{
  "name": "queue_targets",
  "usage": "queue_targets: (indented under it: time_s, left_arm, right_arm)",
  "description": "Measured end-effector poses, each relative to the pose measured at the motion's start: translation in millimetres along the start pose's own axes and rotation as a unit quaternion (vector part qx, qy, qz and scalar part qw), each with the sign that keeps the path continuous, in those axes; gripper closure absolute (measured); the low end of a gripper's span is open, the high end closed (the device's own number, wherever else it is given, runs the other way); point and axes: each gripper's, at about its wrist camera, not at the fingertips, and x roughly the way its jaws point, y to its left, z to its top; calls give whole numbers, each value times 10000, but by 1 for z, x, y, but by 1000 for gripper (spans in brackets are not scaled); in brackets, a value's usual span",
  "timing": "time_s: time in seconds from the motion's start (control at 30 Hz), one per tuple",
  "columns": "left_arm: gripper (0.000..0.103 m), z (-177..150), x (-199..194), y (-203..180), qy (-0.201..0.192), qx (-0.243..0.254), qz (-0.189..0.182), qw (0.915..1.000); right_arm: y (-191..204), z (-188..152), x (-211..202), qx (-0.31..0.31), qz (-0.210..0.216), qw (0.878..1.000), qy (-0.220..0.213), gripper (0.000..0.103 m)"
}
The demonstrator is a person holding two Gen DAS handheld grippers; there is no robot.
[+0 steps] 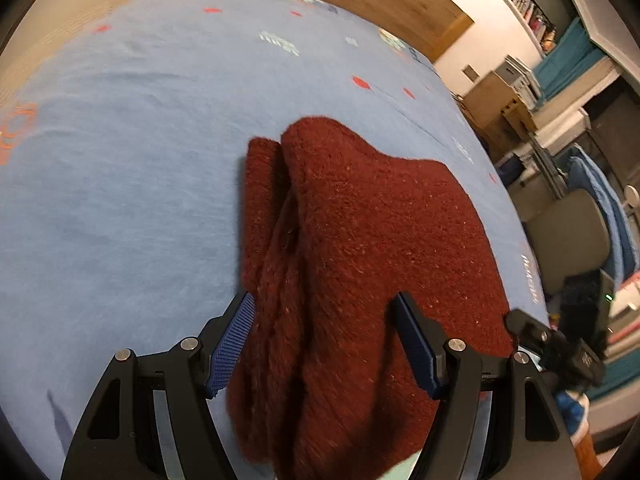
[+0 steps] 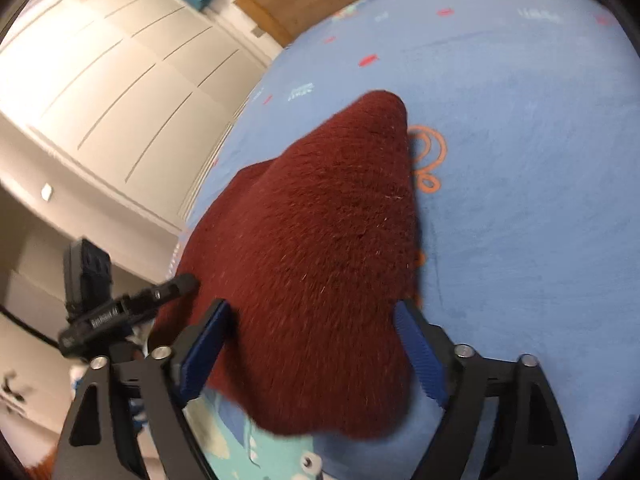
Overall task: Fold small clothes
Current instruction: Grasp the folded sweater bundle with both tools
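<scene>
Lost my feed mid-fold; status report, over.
Left hand-held gripper open, right hand-held gripper open, both straddling the garment. Maroon knit garment bunched on blue bedsheet. Nothing in the way.

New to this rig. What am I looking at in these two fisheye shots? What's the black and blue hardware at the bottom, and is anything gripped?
There is no robot arm. A person holds one two-finger gripper in each hand, and each carries a fisheye camera looking forward along its fingers. The black frames with blue pads are those fingers.

One picture comes from the left gripper, the other from the right gripper. Each also catches the other gripper at its edge.

Both look at a dark red knitted garment, partly folded, on a light blue printed bedsheet.

In both views the jaws stand wide apart with the knit bulging between the pads, so neither looks clamped on it.
</scene>
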Motion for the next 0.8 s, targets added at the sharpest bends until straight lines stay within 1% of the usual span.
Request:
queue_targets:
  time_s: [0.03, 0.13, 0.2, 0.3, 0.33, 0.37, 0.4, 0.43, 0.47, 0.5, 0.53, 0.6, 0.63, 0.7, 0.77, 0.8]
  left_arm:
    - [37, 2, 4, 5, 86, -16, -151, 9998]
    - [36, 5, 14, 15, 266, -66, -432, 9987]
    - [27, 7, 21, 26, 356, -146, -547, 9978]
    - [25, 6, 25, 39, 449, -366, -860, 9946]
    - [26, 5, 25, 46, 417, -434, -1023, 9929]
    - [28, 5, 25, 50, 417, -483, -1149, 9913]
    - [32, 3, 25, 54, 377, -547, -1318, 9890]
    - [34, 2, 23, 57, 350, -586, -1405, 9877]
    - [38, 0, 22, 62, 285, -662, -1534, 9855]
    - [43, -1, 20, 67, 248, -739, -1636, 9835]
    - [45, -4, 18, 75, 171, -948, -1849, 9780]
    - [50, -6, 15, 84, 64, -1198, -2076, 9708]
    - [51, -7, 13, 86, 7, -1278, -2157, 9681]
    - [55, -6, 6, 86, -95, -1359, -2306, 9635]
    - [56, -4, -1, 83, -220, -1407, -2496, 9578]
    - [56, 1, -7, 82, -269, -1384, -2558, 9564]
  right_arm:
    - [-5, 2, 5, 100, 60, 9999, 24, 13]
    - [-14, 4, 13, 323, 218, 9991, 138, 9]
    - [-20, 4, 21, 461, 352, 9980, 257, 6]
    - [-26, 1, 33, 675, 623, 9950, 403, 6]
    - [-26, 0, 34, 680, 664, 9946, 412, 5]
    - [-26, 0, 37, 656, 702, 9945, 413, 5]
    - [-25, 0, 38, 633, 731, 9945, 410, 6]
    - [-24, 1, 40, 605, 759, 9944, 419, 6]
    - [-22, 1, 42, 548, 775, 9945, 440, 6]
    - [-21, 3, 46, 496, 777, 9947, 464, 7]
    - [-19, 3, 47, 427, 776, 9948, 496, 8]
    - [-14, 5, 53, 377, 795, 9947, 525, 18]
    - [-13, 8, 54, 372, 801, 9947, 520, 20]
    - [-12, 8, 50, 319, 818, 9950, 479, 31]
    - [-9, 10, 45, 184, 810, 9955, 454, 35]
    - [-6, 12, 41, 118, 815, 9957, 425, 37]
